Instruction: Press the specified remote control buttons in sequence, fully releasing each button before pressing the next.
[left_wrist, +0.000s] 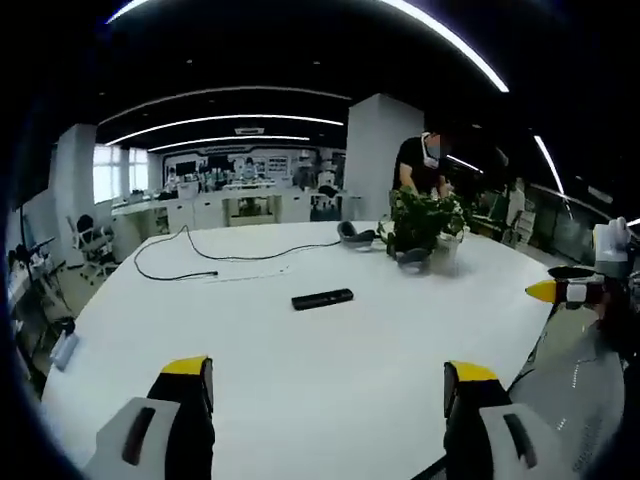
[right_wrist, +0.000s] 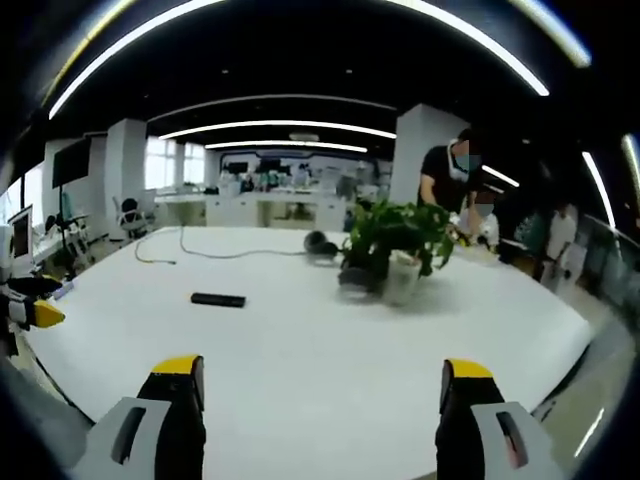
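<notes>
Nothing looks pressed yet: the remote (left_wrist: 322, 298) lies alone on the white surface (left_wrist: 300, 380), well apart from both grippers, left (left_wrist: 330, 395) and right (right_wrist: 315, 395), fingers spread and empty.

My left gripper (left_wrist: 328, 395) has two black jaws capped with yellow tips, each rising from a pale grey housing with a dark oblong slot. My right gripper (right_wrist: 318, 392) is built the same: black jaws, yellow tips, grey slotted housings. Seen from the side, the yellow tip tapers to a point against a white band.
</notes>
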